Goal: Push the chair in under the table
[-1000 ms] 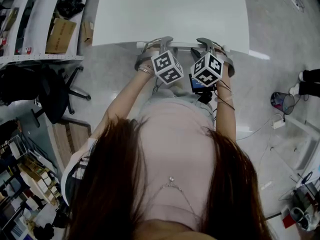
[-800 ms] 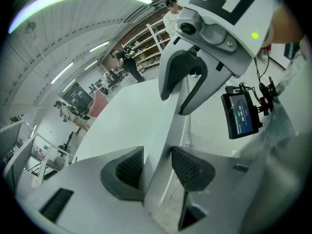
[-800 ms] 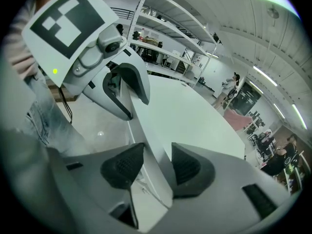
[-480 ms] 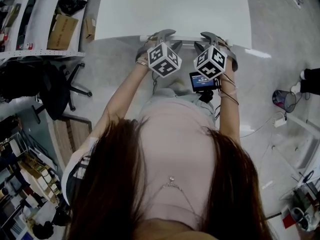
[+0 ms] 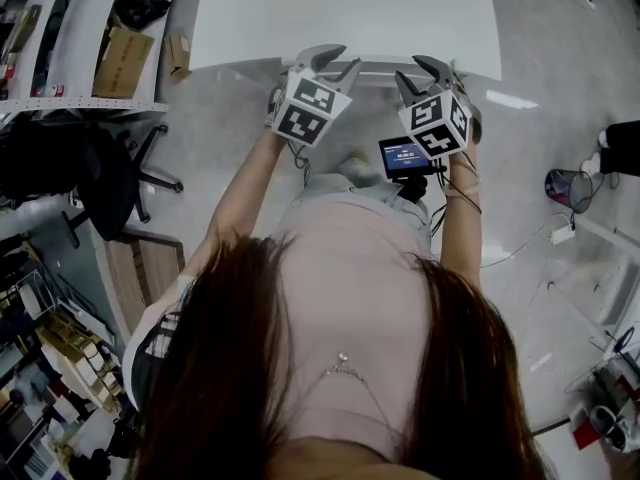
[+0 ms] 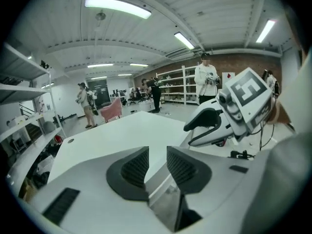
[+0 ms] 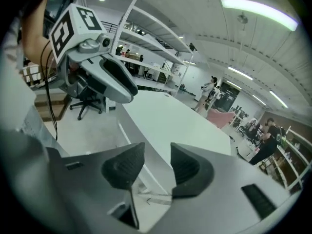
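The white table point(image 5: 340, 8) fills the top centre of the head view. The chair point(image 5: 372, 67) shows only as a pale strip along the table's near edge, between the two tools. The left gripper point(image 6: 157, 155) has just been closing its jaws, yet they stand apart with nothing between them. The right gripper point(image 7: 157, 152) is likewise parted and empty.

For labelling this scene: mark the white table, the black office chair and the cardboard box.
white table point(image 5: 340, 13), head view, bare middle of its top
black office chair point(image 5: 108, 196), head view, its dark seat
cardboard box point(image 5: 120, 68), head view, its upper face
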A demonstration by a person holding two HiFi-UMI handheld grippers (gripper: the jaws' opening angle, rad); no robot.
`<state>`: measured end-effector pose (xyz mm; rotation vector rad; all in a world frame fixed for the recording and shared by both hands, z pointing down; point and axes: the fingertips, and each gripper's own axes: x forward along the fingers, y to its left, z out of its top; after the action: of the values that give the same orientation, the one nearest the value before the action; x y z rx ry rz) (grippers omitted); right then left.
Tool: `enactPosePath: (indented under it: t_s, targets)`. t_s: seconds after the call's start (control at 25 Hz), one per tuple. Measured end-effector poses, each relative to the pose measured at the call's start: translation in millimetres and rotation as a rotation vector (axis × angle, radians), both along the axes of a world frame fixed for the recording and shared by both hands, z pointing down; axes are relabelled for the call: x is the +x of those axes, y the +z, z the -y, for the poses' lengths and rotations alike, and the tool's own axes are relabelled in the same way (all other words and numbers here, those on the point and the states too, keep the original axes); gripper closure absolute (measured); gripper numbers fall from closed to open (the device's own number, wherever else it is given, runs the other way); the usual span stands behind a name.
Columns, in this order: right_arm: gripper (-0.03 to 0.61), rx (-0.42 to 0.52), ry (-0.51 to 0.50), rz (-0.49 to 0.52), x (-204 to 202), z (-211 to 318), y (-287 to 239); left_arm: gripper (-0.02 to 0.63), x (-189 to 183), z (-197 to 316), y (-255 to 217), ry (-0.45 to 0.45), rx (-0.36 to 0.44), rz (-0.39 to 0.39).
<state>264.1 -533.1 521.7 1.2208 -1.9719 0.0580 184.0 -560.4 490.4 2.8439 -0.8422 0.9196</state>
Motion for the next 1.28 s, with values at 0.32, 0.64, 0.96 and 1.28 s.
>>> enactPosePath:
  t_s: [0.32, 0.64, 0.96, 1.28]
  targets:
    - [0.4, 0.054, 0.09, 0.095, -9.0, -25.7, -22.2, 0.589, -22.1, -25.2, -47.4, -0.066, 0.026, -0.159]
    - [0.41, 0.096, 0.135, 0.176, -40.7, -59.4, -48.9, 0.604, -62.9, -60.0, -65.2, -0.114, 0.0, -0.186]
    - [0.43, 0.183, 0.147, 0.284, -80.4, -107.0, -93.1, 0.606, -103.8, -108.8, -80.5, -0.155, -0.045, -0.275]
    - [0.515, 0.286, 0.17, 0.215, -111.4, -170.7, -123.9, 0.606, -139.7, -170.2, -97.6, -0.157, -0.065, -0.352]
